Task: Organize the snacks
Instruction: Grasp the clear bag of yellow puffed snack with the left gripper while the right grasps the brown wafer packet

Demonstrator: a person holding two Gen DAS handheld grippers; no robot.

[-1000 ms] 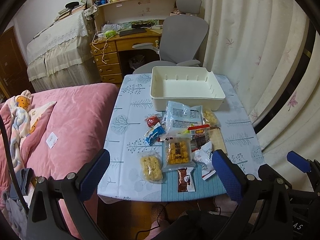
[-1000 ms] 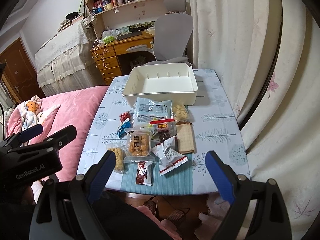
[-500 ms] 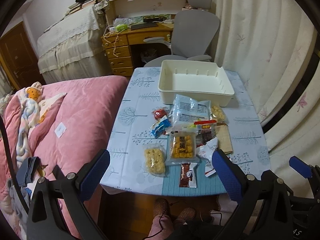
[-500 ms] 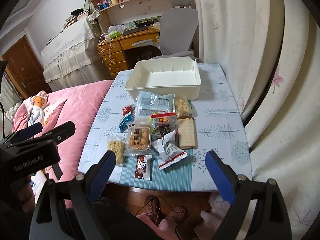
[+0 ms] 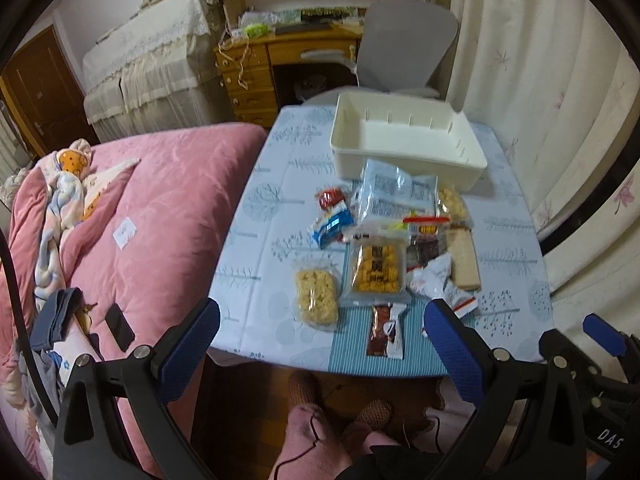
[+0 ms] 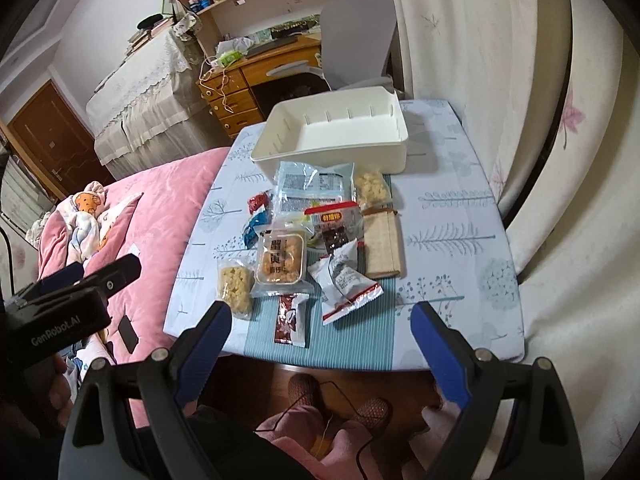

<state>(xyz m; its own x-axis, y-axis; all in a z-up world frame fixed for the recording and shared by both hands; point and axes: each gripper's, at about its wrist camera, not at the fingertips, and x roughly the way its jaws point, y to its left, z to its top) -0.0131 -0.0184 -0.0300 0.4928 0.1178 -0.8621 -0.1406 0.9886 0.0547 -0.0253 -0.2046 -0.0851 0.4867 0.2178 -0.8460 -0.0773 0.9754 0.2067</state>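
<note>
Several snack packets lie in a heap on the small table [image 5: 280, 328]: a yellow cracker tray pack [image 5: 377, 269], a clear puffed-rice bag [image 5: 316, 295], a brown sachet [image 5: 385, 331], a white-red wrapper [image 5: 440, 285] and a large pale blue bag [image 5: 394, 192]. An empty white bin [image 5: 408, 140] stands behind them, also in the right wrist view [image 6: 332, 136]. My left gripper [image 5: 320, 332] and right gripper [image 6: 320, 330] are open and empty, held above the near table edge, short of the packets.
A pink bed [image 5: 152, 208] adjoins the table's left side, with a phone [image 5: 119, 326] on it. Curtains [image 6: 520, 120] hang close on the right. A grey chair [image 5: 404, 44] and wooden desk [image 5: 280, 64] stand behind. Slippered feet [image 5: 304, 388] are under the table edge.
Both grippers have drawn back and risen, so the table and packets look smaller and farther; the floor and feet below the table edge have come into view. Jaws stayed open.
</note>
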